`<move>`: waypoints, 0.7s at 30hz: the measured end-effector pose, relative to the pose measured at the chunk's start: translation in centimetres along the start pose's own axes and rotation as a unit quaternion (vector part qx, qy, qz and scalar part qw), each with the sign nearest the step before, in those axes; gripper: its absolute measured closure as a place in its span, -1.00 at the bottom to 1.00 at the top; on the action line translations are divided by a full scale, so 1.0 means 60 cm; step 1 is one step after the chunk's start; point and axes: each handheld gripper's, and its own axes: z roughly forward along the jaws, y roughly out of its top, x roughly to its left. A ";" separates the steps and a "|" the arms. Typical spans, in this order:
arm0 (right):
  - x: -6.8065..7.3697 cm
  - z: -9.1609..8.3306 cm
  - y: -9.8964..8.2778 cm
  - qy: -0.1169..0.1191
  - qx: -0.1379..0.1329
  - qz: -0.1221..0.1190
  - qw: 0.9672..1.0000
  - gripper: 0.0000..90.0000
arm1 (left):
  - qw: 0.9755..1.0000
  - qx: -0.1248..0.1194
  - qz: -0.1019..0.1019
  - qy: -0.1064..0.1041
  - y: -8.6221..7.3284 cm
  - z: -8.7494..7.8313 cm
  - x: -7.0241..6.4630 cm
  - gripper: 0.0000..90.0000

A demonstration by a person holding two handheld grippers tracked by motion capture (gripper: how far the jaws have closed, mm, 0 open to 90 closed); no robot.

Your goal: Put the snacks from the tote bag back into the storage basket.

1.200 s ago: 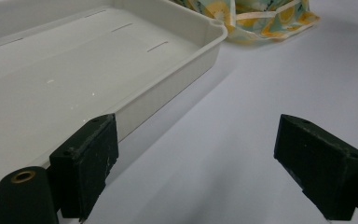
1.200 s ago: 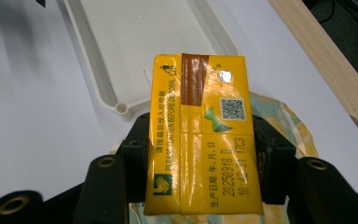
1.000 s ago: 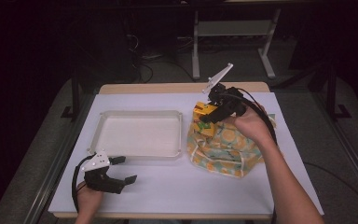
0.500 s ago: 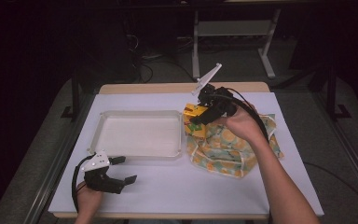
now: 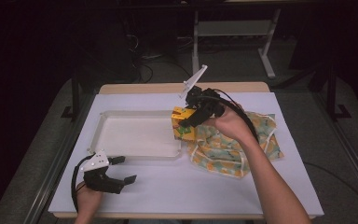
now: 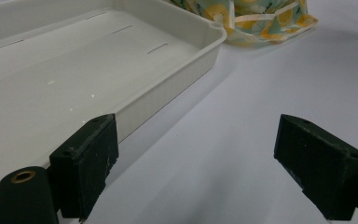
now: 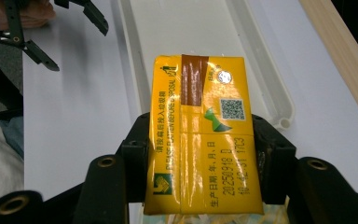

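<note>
**Right gripper holds yellow carton over tray's edge**

Right gripper (image 5: 186,122) clamps a yellow carton (image 5: 182,124) between its two black jaws, which press on the carton's two long sides, as the right gripper view shows (image 7: 200,144). The person's right hand (image 5: 228,123) is raised off the table, forearm reaching in from the lower right, with the gripper pointing toward the white tray (image 5: 121,114). The carton hangs above the tray's right end, beside the patterned cloth bag (image 5: 237,149). It is a small rectangular drink box with a brown strip, a QR code and printed dates on its top face. Left gripper (image 5: 121,170) rests low on the white table cover (image 5: 191,186) near the tray's front corner, jaws spread wide with nothing between them.
</note>
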 end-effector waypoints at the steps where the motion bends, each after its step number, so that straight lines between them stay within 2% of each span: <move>1: 0.001 0.002 0.002 0.002 -0.001 -0.003 1.000 0.08 | 1.000 0.000 -0.001 0.000 0.000 0.000 0.000 -0.70; 21: 0.011 0.030 0.031 0.023 -0.007 -0.030 0.999 0.08 | 1.000 0.001 0.001 -0.001 0.000 0.000 0.000 -0.70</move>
